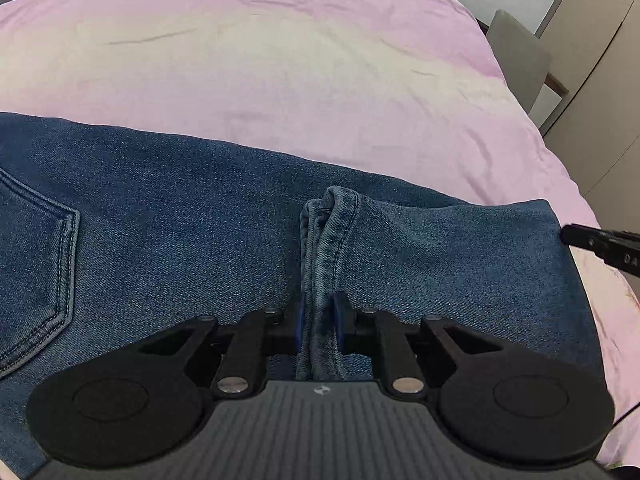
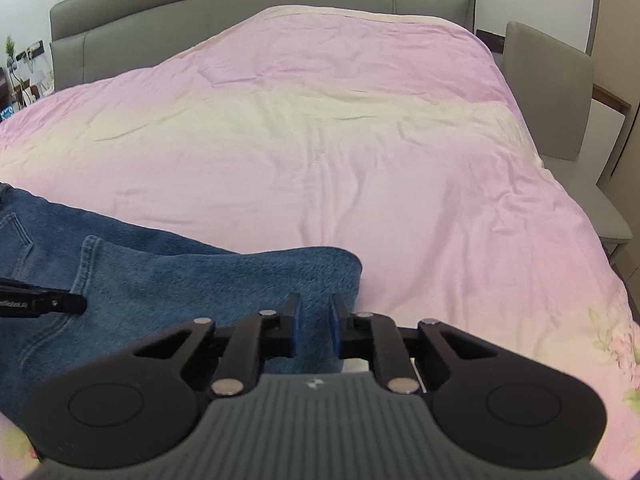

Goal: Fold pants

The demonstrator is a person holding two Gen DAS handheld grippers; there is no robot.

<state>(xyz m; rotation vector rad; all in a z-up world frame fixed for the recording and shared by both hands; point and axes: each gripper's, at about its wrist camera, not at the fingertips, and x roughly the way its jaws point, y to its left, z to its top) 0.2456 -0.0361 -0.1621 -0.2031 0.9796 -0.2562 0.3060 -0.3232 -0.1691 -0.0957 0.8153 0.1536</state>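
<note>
Blue denim pants (image 1: pixel 180 232) lie across the near part of a pink bedspread (image 1: pixel 300 80), a back pocket (image 1: pixel 36 264) at the left. My left gripper (image 1: pixel 318 324) is shut on a bunched leg hem (image 1: pixel 324 240) held over the flat denim. In the right wrist view the pants (image 2: pixel 168 292) lie at the lower left. My right gripper (image 2: pixel 314 324) is shut on the folded edge of the denim at its right end. The left gripper's finger (image 2: pixel 52 304) shows at the left edge of that view, and the right gripper's finger (image 1: pixel 600 242) at the right edge of the left wrist view.
The pink bedspread (image 2: pixel 340 140) stretches far ahead to a grey padded headboard (image 2: pixel 240 12). A grey chair (image 2: pixel 552 92) stands at the bed's right side next to beige cupboards (image 1: pixel 600 92). A bedside shelf with a plant (image 2: pixel 16 72) is at the far left.
</note>
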